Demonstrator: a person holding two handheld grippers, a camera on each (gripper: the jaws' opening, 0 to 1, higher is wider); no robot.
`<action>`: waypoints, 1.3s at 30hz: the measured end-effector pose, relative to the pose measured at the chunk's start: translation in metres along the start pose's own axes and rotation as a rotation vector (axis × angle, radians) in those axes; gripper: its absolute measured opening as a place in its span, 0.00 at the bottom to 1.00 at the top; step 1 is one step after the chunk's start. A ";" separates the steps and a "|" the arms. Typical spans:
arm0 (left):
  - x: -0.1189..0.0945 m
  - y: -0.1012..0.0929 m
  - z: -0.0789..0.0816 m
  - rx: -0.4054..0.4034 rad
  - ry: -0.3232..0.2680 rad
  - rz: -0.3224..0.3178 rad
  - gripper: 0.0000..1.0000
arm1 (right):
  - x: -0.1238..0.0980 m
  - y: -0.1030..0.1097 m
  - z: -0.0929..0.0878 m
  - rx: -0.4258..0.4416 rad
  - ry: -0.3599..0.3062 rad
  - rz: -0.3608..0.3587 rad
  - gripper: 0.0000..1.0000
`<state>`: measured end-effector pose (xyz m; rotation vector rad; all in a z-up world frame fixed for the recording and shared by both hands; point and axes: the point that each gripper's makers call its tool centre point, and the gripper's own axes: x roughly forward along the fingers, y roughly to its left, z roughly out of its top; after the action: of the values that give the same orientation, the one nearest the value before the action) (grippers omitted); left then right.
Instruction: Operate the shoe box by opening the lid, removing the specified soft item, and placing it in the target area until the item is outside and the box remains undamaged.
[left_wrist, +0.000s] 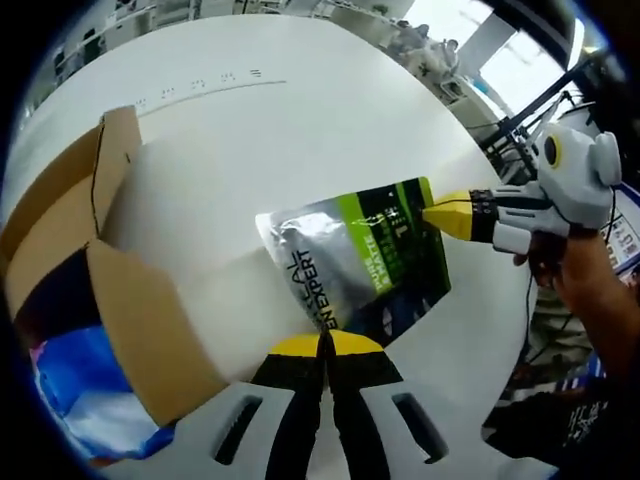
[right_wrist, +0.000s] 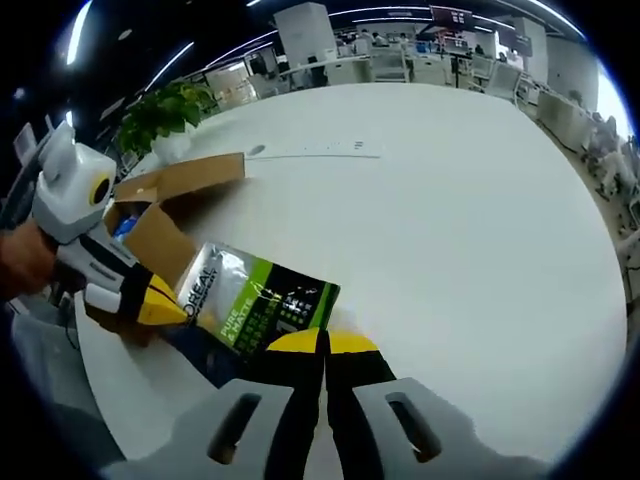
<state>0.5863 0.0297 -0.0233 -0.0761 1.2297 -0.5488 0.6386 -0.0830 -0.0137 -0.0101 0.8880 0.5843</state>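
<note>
A silver and green soft pouch (left_wrist: 360, 255) hangs just over the white table (left_wrist: 300, 120), to the right of the open cardboard shoe box (left_wrist: 110, 270). My left gripper (left_wrist: 325, 343) is shut on the pouch's near edge. My right gripper (left_wrist: 447, 216) comes in from the right and is shut on its far corner. In the right gripper view the pouch (right_wrist: 255, 300) stretches between my right gripper (right_wrist: 325, 342) and my left gripper (right_wrist: 160, 305), in front of the box (right_wrist: 170, 190). The box flaps stand open, with blue contents (left_wrist: 75, 390) inside.
The wide white table (right_wrist: 440, 220) stretches beyond the pouch. A thin strip (right_wrist: 315, 152) lies on it far off. A green plant (right_wrist: 165, 110) stands behind the box. A person's hand (left_wrist: 565, 265) holds the right gripper. Office desks line the background.
</note>
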 end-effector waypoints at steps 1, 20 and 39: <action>0.001 0.000 0.000 0.000 0.003 0.002 0.00 | 0.001 0.000 0.000 0.000 0.001 0.000 0.00; 0.010 0.001 -0.007 0.025 0.024 0.022 0.00 | 0.011 -0.006 -0.009 -0.022 0.022 -0.006 0.00; 0.001 0.000 -0.001 0.065 -0.031 0.041 0.05 | 0.009 -0.018 -0.008 -0.010 -0.027 -0.036 0.17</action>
<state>0.5859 0.0296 -0.0251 -0.0046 1.1801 -0.5497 0.6457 -0.0958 -0.0296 -0.0274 0.8574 0.5543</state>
